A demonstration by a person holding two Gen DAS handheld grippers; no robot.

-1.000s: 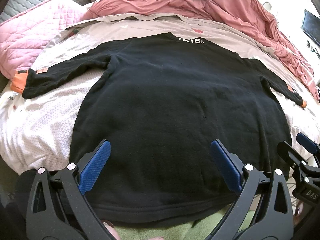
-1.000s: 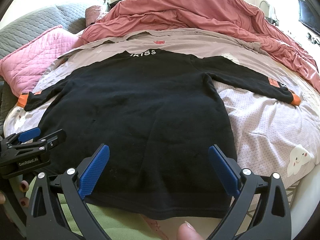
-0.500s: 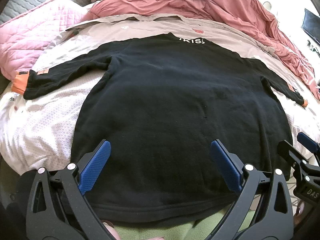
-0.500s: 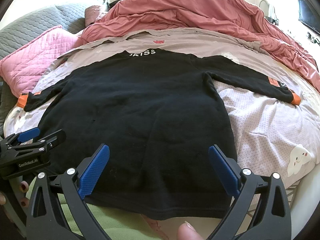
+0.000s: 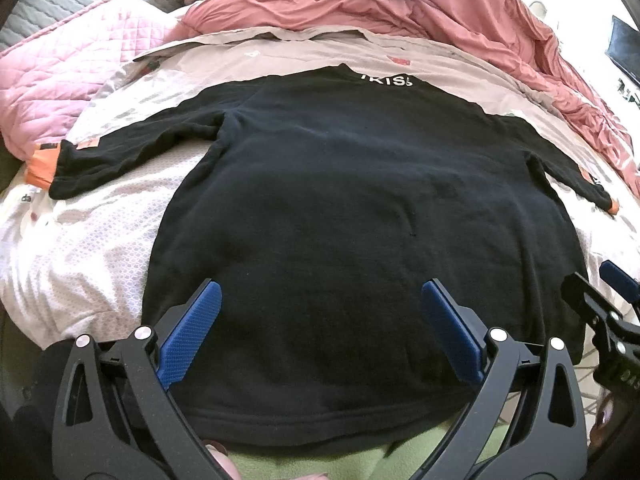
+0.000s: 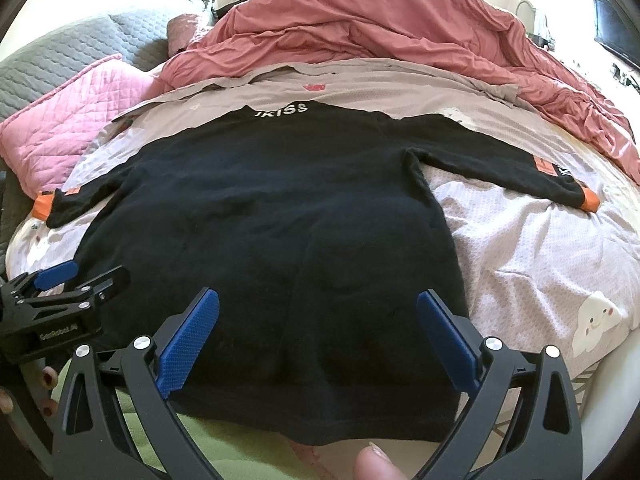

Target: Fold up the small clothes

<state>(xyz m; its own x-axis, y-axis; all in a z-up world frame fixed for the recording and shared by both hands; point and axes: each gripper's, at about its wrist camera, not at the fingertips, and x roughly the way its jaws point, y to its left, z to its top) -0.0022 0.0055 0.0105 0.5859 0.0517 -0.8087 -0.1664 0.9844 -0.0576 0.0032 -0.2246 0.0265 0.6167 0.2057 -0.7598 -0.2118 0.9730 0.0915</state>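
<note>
A small black long-sleeved top [image 5: 352, 208] [image 6: 280, 216] lies flat on the bed, back up, white lettering at the collar, both sleeves spread out with orange cuffs [image 5: 40, 164] [image 6: 590, 200]. My left gripper [image 5: 318, 332] hovers open over the hem's left half, nothing between its blue pads. My right gripper [image 6: 318, 332] hovers open over the hem's right half, also holding nothing. Each gripper shows at the edge of the other's view: the right gripper [image 5: 600, 300] and the left gripper [image 6: 72, 280].
The top rests on a pale patterned sheet [image 6: 540, 264]. A rumpled pink-red duvet [image 6: 400, 28] is heaped at the far side and right. A pink quilted pillow [image 5: 60, 84] lies at the left. Green fabric [image 5: 360, 464] sits under the hem. A fingertip [image 6: 376, 464] shows at the bottom.
Both grippers have drifted very slightly; the top lies as before and both stay open.
</note>
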